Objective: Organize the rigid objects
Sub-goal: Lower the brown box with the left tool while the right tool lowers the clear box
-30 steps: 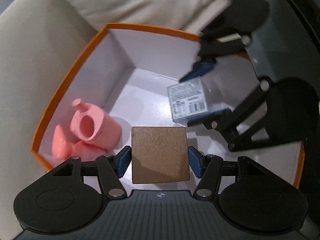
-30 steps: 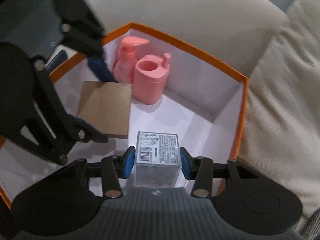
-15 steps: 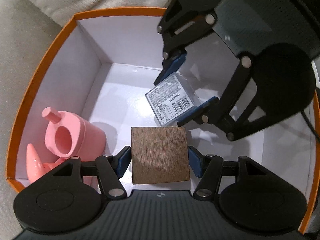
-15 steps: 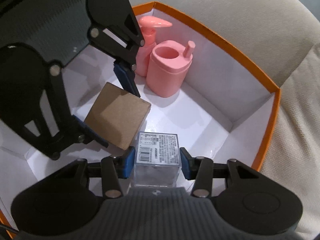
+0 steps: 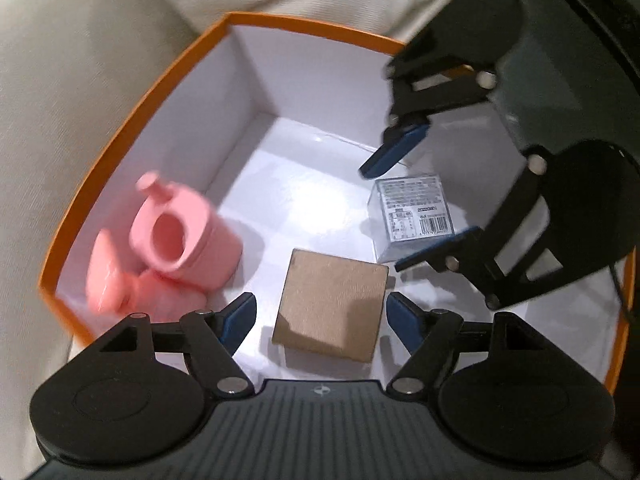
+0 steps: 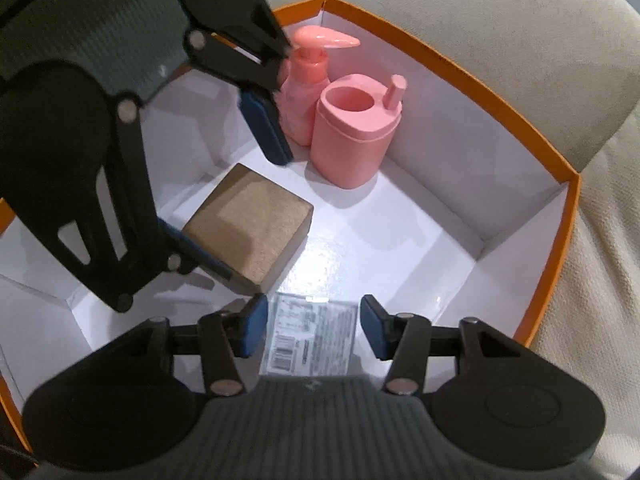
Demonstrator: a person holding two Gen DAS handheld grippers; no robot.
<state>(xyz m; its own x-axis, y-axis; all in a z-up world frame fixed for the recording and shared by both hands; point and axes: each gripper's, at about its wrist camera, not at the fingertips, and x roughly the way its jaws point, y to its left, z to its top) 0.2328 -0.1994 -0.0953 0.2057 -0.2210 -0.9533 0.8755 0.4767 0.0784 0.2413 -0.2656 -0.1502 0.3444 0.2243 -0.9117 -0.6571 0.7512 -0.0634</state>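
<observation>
Looking down left wrist view: orange-rimmed box (image 5: 132, 120), white inside, sitting on beige cushion (image 5: 60, 80).
Left gripper (image 5: 321, 314): jaws spread, just been opening; blue pads clear of brown block on both sides.
Brown block (image 5: 332, 304): flat on box floor between left pads, slightly rotated, released.
Right gripper (image 5: 416, 210): entering from upper right, pads either side of clear labelled box, not touching it.
Clear labelled box (image 5: 414, 218): on box floor, just beyond brown block, near right wall.
Pink holder (image 5: 184, 236): against left wall, blurred.
Pink pump bottle (image 5: 116, 284): just beside holder, toward near left corner, blurred.

Switching to right wrist view: same orange-rimmed box (image 6: 552, 264), beige cushion (image 6: 500, 20) around it.
Right gripper (image 6: 313, 330): jaws parted, just been opening; small gaps between pads and clear labelled box.
Clear labelled box (image 6: 312, 336): resting on floor between right pads, label up, let go.
Left gripper (image 6: 230, 200): at left, pads straddling brown block, not clamping.
Brown block (image 6: 250, 224): on floor, just beside clear box.
Pink holder (image 6: 356, 128): upright near far wall.
Pink pump bottle (image 6: 308, 84): upright, touching holder, partly behind left gripper finger.
</observation>
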